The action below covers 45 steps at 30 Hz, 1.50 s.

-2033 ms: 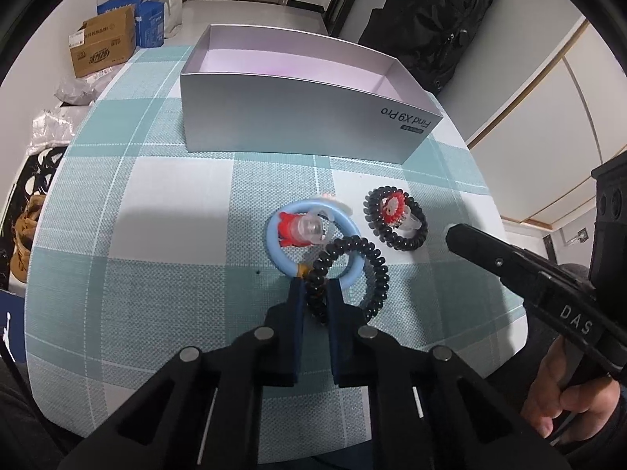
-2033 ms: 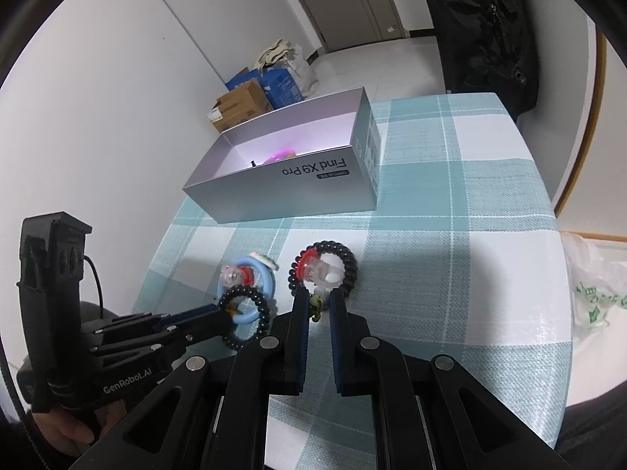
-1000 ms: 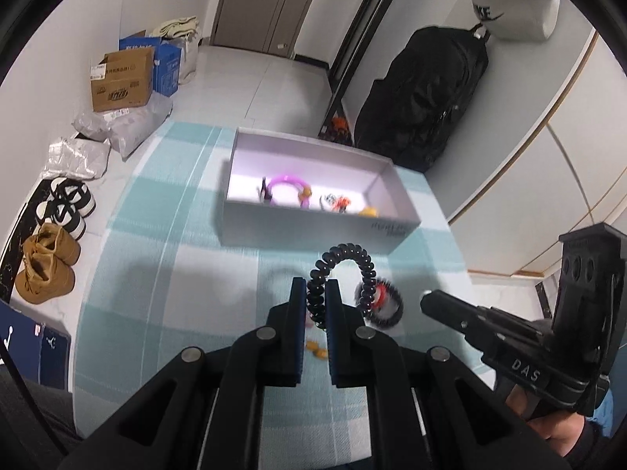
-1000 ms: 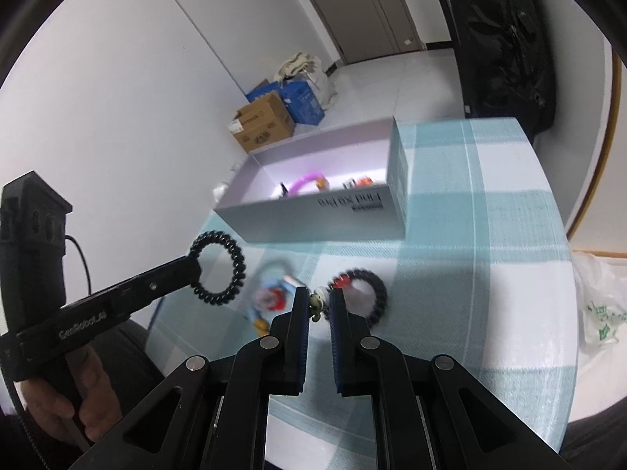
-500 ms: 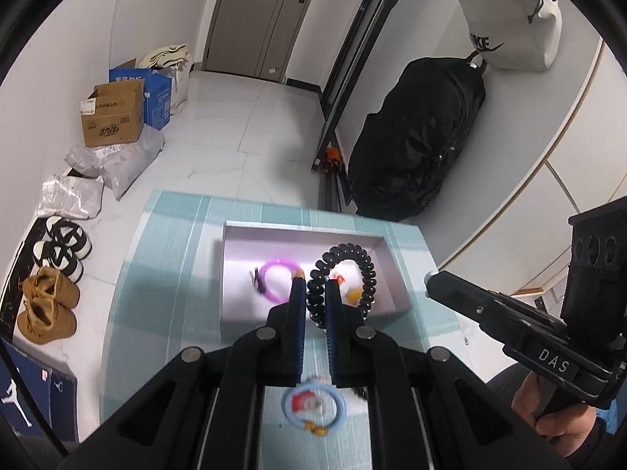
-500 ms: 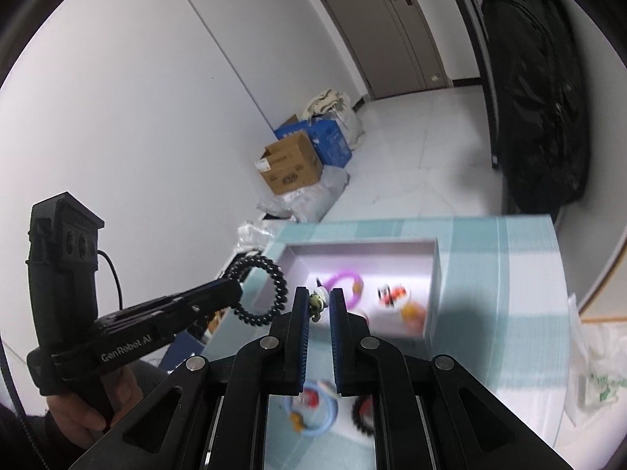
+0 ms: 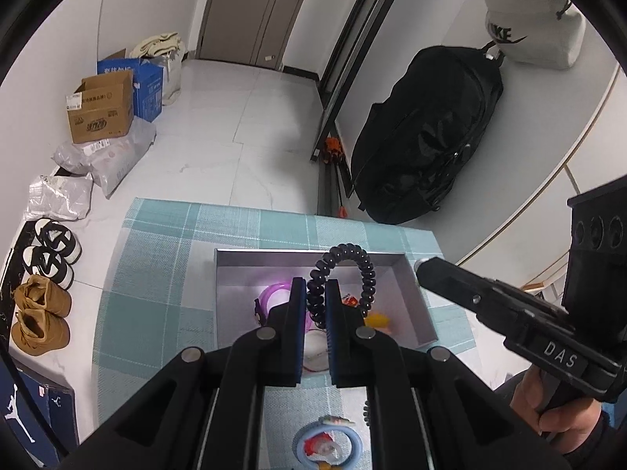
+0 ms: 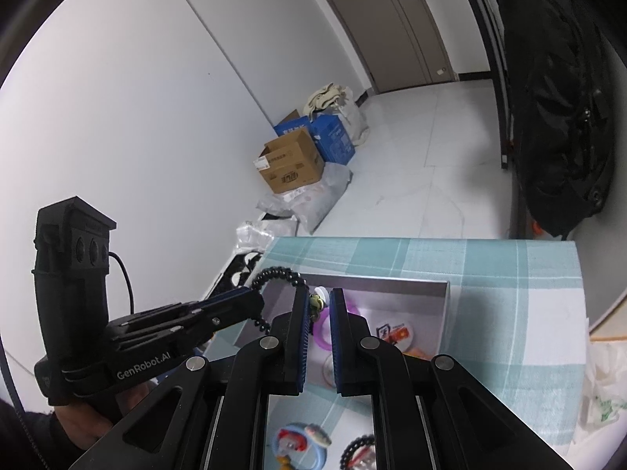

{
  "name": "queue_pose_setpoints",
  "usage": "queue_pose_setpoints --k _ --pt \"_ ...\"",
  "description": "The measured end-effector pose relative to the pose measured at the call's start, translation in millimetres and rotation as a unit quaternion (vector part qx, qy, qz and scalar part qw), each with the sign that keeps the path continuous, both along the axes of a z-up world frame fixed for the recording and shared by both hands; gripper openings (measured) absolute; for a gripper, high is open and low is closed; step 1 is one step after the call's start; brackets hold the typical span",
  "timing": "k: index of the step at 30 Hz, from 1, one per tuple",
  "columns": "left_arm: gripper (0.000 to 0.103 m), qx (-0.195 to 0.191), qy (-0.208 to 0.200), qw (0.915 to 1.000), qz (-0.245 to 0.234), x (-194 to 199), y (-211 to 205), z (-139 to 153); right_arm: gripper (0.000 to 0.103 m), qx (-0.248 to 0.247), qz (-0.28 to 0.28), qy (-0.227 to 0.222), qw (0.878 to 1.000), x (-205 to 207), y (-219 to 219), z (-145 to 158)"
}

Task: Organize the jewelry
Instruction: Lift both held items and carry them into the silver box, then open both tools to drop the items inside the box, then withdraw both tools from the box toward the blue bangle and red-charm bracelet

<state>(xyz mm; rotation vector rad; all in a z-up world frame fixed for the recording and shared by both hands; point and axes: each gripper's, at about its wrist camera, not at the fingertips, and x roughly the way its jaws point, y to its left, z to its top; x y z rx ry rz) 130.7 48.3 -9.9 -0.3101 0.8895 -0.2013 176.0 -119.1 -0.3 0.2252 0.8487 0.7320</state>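
Both grippers now above silver box [image 7: 419, 305], black coil band [image 7: 354, 270] raised from table.

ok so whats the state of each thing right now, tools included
left tool: shut on the black coil hair tie, held above the box
right tool: shut on a small greenish charm
silver box: open, pieces inside
blue ring: lying on the tablecloth, outside the box
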Motion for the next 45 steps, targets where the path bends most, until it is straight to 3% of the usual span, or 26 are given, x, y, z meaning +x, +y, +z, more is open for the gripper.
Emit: queue_pose_setpoints --k 16,20,25,32,40,45 --pt "0.005 -0.017 0.025 0.9993 -0.020 23.5 0.4 -17.7 0.012 -0.021 0.006 0.057 0.998 28.2 10.4 -36.3" --pt "0.006 -0.047 0.053 0.9965 -0.043 32.2 -0.9 -28.5 0.015 -0.028 -0.004 0.067 0.997 31.6 5.4 -43.6" --pt "0.015 -0.044 0.066 0.9963 -0.035 29.2 2.7 -31.8 0.041 -0.028 -0.022 0.060 0.998 27.4 -7.5 -41.6" --pt "0.031 -0.026 0.051 0.9982 -0.018 17.5 0.2 -22.2 0.057 -0.019 -0.024 0.030 0.999 8.1 -22.8 -22.1" --pt "0.032 -0.009 0.037 0.9992 -0.013 -0.1 -5.6 -10.9 0.076 -0.016 -0.032 0.002 0.999 -13.4 -29.8 -4.6" --pt "0.033 0.005 0.040 0.9992 -0.005 -15.5 -7.7 -10.7 0.080 -0.019 -0.034 -0.009 0.999 -28.3 -31.3 1.2"
